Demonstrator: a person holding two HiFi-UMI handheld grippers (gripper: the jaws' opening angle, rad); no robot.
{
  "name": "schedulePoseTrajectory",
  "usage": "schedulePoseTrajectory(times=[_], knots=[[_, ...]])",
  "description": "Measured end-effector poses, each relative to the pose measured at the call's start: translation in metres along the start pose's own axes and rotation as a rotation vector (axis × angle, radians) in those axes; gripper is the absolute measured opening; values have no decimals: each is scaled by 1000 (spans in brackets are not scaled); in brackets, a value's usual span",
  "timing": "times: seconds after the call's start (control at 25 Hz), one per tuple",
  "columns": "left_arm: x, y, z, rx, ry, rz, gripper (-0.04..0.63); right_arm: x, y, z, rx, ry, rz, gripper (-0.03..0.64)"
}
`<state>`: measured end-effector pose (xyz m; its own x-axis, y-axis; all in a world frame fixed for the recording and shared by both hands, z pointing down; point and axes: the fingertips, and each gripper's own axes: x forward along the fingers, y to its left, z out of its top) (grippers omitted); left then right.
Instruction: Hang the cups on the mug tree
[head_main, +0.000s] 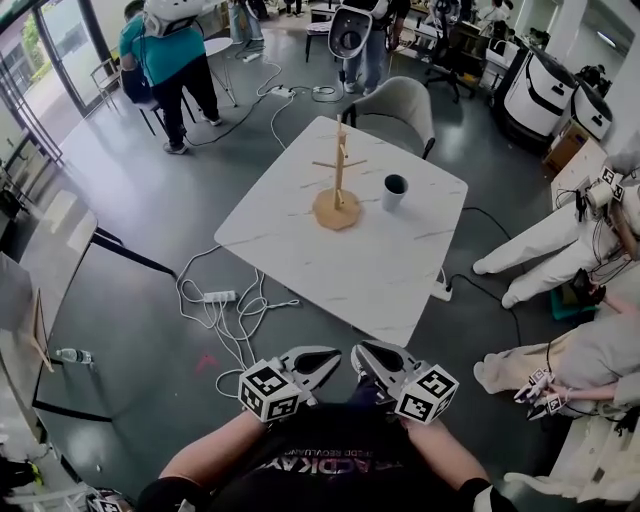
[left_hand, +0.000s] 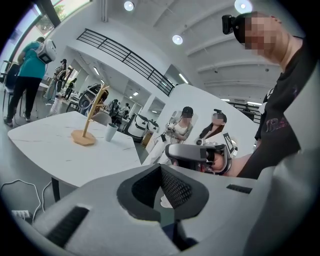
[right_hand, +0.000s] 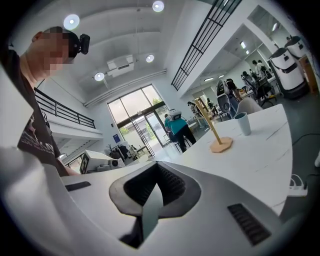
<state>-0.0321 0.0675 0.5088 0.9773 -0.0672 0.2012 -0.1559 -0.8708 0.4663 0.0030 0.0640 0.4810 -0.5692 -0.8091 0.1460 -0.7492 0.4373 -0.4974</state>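
Note:
A wooden mug tree (head_main: 338, 190) stands bare on the far half of the white marble table (head_main: 370, 270). One dark-rimmed pale cup (head_main: 395, 191) stands upright just right of it. Both grippers are held close to my body, short of the table's near corner. My left gripper (head_main: 318, 365) and my right gripper (head_main: 372, 360) are shut with nothing in them, tips pointing at each other. The left gripper view shows its jaws (left_hand: 161, 170) shut, with the tree (left_hand: 90, 122) and cup (left_hand: 111, 132) far off. In the right gripper view the jaws (right_hand: 157, 167) are shut too, tree (right_hand: 215, 130) and cup (right_hand: 243, 123) distant.
A grey chair (head_main: 400, 105) stands at the table's far side. A power strip with looped cables (head_main: 220, 297) lies on the floor left of the table. People in white sit at the right (head_main: 560, 240); a person in teal (head_main: 165, 60) stands at the far left.

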Motion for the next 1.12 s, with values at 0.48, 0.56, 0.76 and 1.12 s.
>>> schedulePoseTrajectory(times=[0.48,0.56,0.76,1.12], knots=[[45,16,21,-25,-11,17,-3,0,-60,40,-11,-9,-14,9],[50,20,24,-30,-14,20,-3,1,-67,46,-17,-8,-14,9],[64,26,33,-37,-25,26,-3,4,-84,58,-27,-3,-15,9],[84,44,48,-47,-32,57,-3,8,-117,77,-42,7,-15,9]])
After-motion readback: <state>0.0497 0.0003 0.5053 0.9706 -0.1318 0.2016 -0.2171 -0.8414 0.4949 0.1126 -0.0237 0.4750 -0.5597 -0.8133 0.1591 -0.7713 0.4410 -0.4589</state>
